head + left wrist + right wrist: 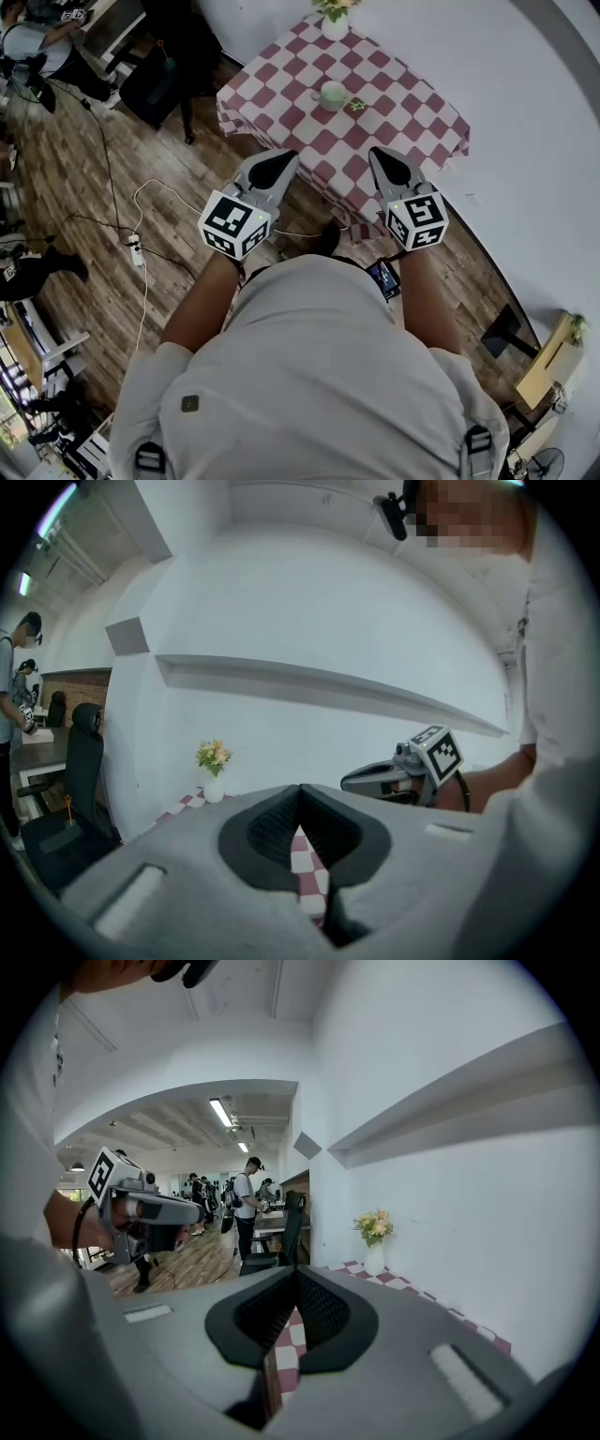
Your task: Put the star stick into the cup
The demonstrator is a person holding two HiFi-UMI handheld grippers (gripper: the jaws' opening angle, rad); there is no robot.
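A pale green cup (332,95) stands on the table with the red-and-white checked cloth (412,117) in the head view. Just to its right lies a small green star stick (356,106). Both grippers hover over the table's near edge, well short of the cup. My left gripper (286,156) is shut and holds nothing; its tips meet in its own view (300,790). The right gripper (381,153) is likewise shut and holds nothing (298,1274). Neither gripper view shows the cup or the stick.
A white vase of flowers (335,21) stands at the table's far edge against the white wall. On the wooden floor to the left lie a cable and power strip (136,251). A black office chair (159,80) and people stand further left.
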